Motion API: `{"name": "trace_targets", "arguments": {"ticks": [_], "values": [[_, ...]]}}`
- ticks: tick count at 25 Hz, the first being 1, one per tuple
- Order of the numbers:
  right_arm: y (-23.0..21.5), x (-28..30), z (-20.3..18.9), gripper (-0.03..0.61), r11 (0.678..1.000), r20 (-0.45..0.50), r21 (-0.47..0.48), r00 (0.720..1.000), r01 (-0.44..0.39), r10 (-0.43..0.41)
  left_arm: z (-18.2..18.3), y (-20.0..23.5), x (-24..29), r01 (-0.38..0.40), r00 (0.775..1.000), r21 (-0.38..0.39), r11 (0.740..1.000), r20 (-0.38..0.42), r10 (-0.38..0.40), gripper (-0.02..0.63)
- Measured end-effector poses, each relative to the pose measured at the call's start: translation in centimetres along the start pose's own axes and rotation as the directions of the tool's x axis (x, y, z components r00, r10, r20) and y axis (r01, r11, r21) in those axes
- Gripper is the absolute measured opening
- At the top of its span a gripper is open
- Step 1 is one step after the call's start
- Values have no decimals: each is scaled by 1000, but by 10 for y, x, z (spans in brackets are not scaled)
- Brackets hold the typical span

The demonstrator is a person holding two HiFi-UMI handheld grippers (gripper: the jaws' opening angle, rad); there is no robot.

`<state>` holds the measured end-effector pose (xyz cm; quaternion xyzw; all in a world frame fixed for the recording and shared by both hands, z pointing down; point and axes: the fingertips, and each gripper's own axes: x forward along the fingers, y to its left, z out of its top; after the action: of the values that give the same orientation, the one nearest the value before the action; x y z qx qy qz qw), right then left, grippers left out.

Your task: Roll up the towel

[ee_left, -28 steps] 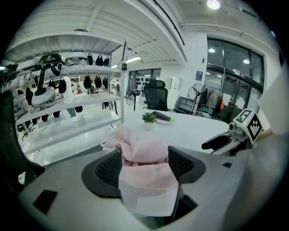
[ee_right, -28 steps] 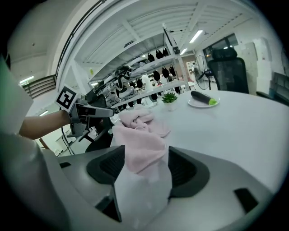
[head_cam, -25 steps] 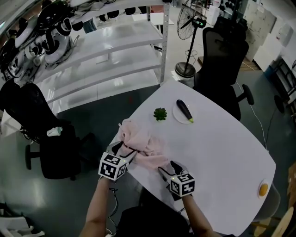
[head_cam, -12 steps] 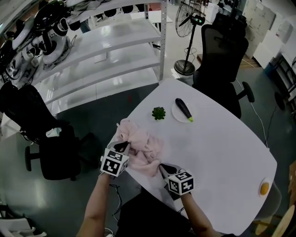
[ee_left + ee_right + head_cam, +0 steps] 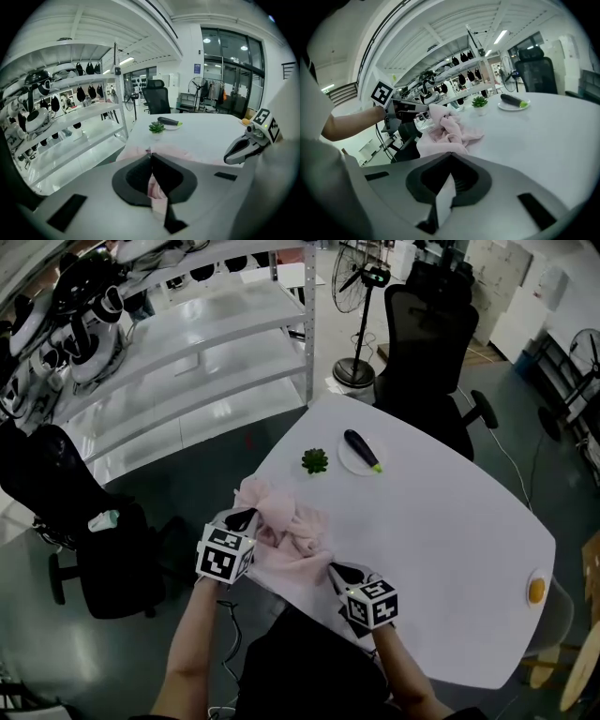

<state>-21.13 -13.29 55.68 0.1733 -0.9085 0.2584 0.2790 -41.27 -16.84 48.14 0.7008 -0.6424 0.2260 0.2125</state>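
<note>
On the white table [image 5: 450, 521], left gripper [image 5: 248, 516] and right gripper [image 5: 334, 568] just pinched the crumpled pink towel [image 5: 292, 538], flattening probably next.

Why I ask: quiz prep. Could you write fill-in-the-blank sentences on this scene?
Both the left gripper and right gripper are shut on the crumpled ____ cloth towel.
The dark aubergine lies ____ the round white plate.
The small green plant stands at that plate's ____ in the head view.
Missing: pink; on; left.
Both grippers' jaws have just been closing, towel between them.
</note>
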Motion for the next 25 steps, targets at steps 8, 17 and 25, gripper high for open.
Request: {"name": "trace_targets", "arguments": {"ticks": [8, 17, 25], "values": [[0, -2, -7, 214, 995, 4, 39, 995, 97, -97, 32, 3, -26, 51, 995, 49, 997, 79, -55, 14], [22, 22, -9, 72, 999, -49, -11, 997, 53, -53, 45, 10, -37, 68, 990, 69, 995, 123, -76, 15], [19, -40, 29, 60, 989, 56, -78, 991, 123, -119, 69, 31, -45, 51, 981, 88, 995, 180, -66, 15]]}}
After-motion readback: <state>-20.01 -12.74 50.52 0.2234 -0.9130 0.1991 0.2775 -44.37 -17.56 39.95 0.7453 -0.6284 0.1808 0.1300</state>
